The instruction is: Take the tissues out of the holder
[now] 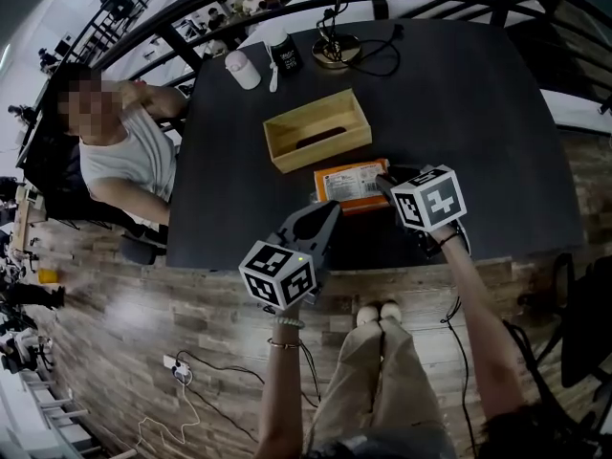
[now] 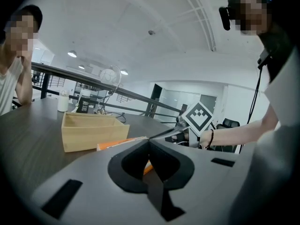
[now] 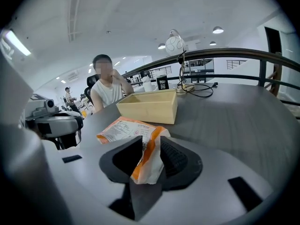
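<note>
Tissue pack [image 1: 352,185] beside holder [image 1: 317,130]
Our right tool [image 3: 147,156] pinches it, left tool [image 2: 149,142] pressed together; we should lift gently.

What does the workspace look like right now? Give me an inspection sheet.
Surface: dark table.
Job's things: holder looks empty; orange pack lies on the table in front of it.
Clutter: lamp, white bottle and black cup at the far edge.
Grippers: right gripper jaws shut on the pack's end; left gripper jaws together by the pack's corner, pinch unclear.
Cables: lamp cable on the table; power strip on the floor.
Surroundings: seated person beside the table.
</note>
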